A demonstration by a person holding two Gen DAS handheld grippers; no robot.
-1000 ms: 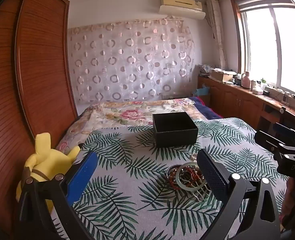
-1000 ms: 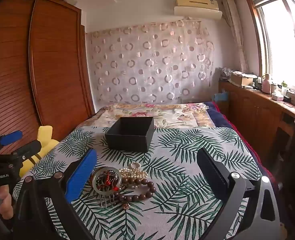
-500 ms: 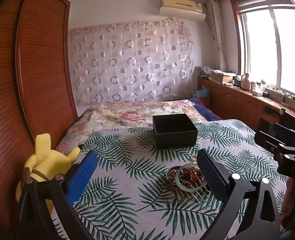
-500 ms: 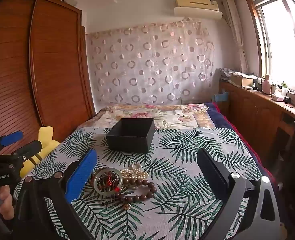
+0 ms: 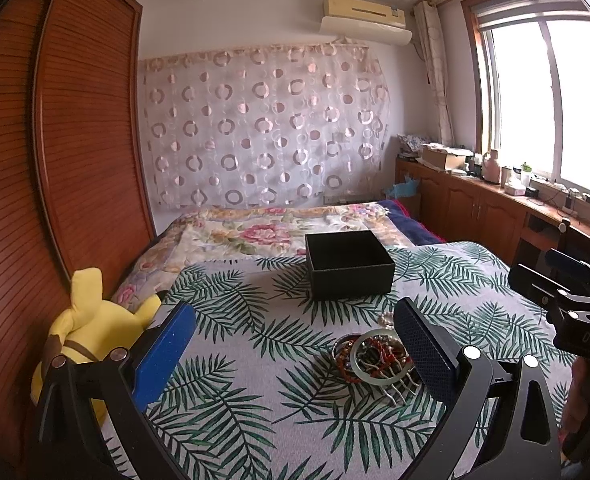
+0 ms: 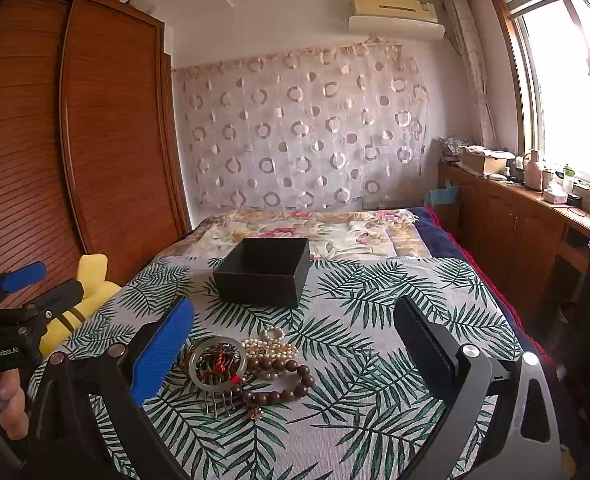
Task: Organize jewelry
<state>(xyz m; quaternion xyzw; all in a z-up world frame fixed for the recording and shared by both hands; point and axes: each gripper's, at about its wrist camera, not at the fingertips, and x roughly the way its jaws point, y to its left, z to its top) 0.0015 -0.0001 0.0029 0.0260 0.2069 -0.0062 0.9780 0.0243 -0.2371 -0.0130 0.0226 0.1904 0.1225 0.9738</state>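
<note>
On the near part of the bed's leaf-print cover (image 6: 375,360), the jewelry pile (image 6: 243,368) lies in a heap: a pale green bangle (image 6: 215,362) over a red beaded tangle, a metal hair comb (image 6: 217,402) at its near side, a brown bead bracelet (image 6: 283,384) and a pearl strand (image 6: 271,346) to its right. The right tool (image 6: 293,344) hovers wide open, holding nothing, with the pile just inside its blue left finger. The left tool (image 5: 293,346) is likewise spread wide and empty, with the pile (image 5: 375,356) just inside its black right finger. Farther back, near the middle of the bed, the open black box (image 6: 265,270) stands apart from the pile. A yellow plush toy (image 5: 87,336) sits at the bed's left edge.
</note>
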